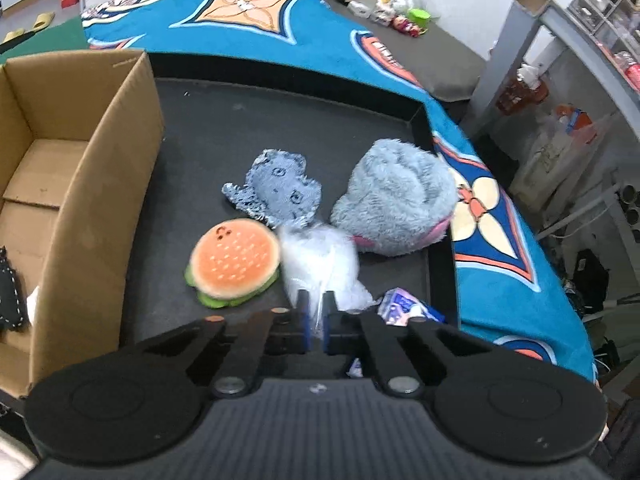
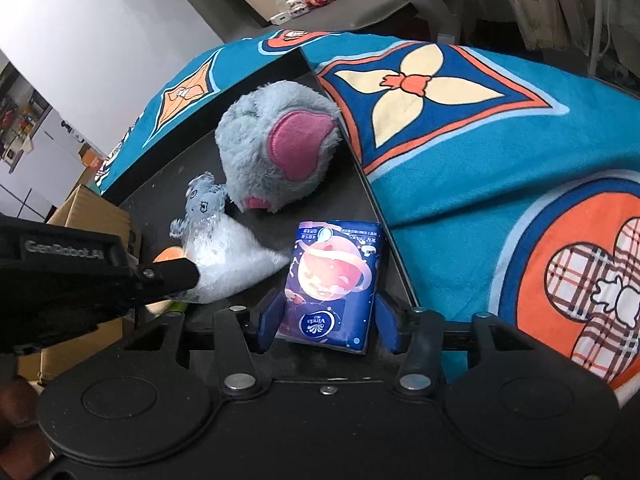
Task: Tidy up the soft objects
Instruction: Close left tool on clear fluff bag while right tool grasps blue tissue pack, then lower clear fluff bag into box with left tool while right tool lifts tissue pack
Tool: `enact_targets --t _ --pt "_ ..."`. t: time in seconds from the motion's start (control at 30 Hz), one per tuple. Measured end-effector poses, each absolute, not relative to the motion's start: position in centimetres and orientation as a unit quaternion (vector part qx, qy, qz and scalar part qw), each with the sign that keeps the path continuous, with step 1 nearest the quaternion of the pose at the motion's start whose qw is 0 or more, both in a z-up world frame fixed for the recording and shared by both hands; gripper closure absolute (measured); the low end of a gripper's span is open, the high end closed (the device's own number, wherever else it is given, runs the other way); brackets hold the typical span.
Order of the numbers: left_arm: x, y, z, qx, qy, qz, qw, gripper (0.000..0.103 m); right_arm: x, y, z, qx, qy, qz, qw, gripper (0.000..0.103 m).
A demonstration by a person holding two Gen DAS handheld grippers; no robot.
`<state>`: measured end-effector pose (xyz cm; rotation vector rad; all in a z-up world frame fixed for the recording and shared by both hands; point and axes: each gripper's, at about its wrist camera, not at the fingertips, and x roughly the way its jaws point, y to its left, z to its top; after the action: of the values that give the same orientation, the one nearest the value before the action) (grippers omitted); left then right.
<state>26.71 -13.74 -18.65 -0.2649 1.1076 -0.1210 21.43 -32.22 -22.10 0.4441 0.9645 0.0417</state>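
Observation:
My left gripper (image 1: pixel 317 312) is shut on a clear bag of white stuffing (image 1: pixel 320 264), pinching its near end; the right wrist view shows the same bag (image 2: pixel 228 256) from the side. An orange hamburger plush (image 1: pixel 234 266) lies just left of the bag. Behind it are a flat grey-blue knitted toy (image 1: pixel 280 190) and a fluffy grey plush (image 1: pixel 394 200) with a pink patch. My right gripper (image 2: pixel 330 320) is open around a dark blue tissue pack (image 2: pixel 334 280). A thin dark gap shows at the right pad.
The toys lie in a black tray (image 1: pixel 224 128) rimmed by a blue patterned blanket (image 1: pixel 256 20). An open cardboard box (image 1: pixel 80 184) stands against the tray's left side, with a black item (image 1: pixel 10 300) inside. A metal shelf (image 1: pixel 532 12) stands at the right.

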Motion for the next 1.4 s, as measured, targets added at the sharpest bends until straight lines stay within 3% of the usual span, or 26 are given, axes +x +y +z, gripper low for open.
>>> enact_targets --t 0.13,0.3,0.4,0.47,0.53,1.4 --pt "26.2 -13.4 -17.8 -0.127 0.515 -0.061 0.846 0.102 21.6 -31.5 -22.1 0.196 0.459 0.027 0.866 0.039" --pt "25.6 -12.5 -16.3 -0.135 0.495 -0.063 0.856 0.102 21.7 -29.9 -22.0 0.147 0.458 0.019 0.877 0.035" --pt "25.2 -11.8 -15.6 -0.140 0.488 -0.065 0.859 0.102 21.7 -29.0 -22.1 0.109 0.456 0.010 0.883 0.037" --pt "25.0 -11.4 -15.2 -0.141 0.485 -0.063 0.861 0.102 21.6 -28.4 -22.1 0.083 0.457 -0.003 0.886 0.046" --pt "24.7 -10.8 -15.0 -0.145 0.483 -0.059 0.862 0.102 21.6 -28.6 -21.9 0.079 0.457 -0.002 0.886 0.049" --pt "19.4 -4.7 -10.0 -0.179 0.418 -0.052 0.889 0.102 17.9 -27.5 -13.9 0.103 0.381 0.040 0.918 0.049"
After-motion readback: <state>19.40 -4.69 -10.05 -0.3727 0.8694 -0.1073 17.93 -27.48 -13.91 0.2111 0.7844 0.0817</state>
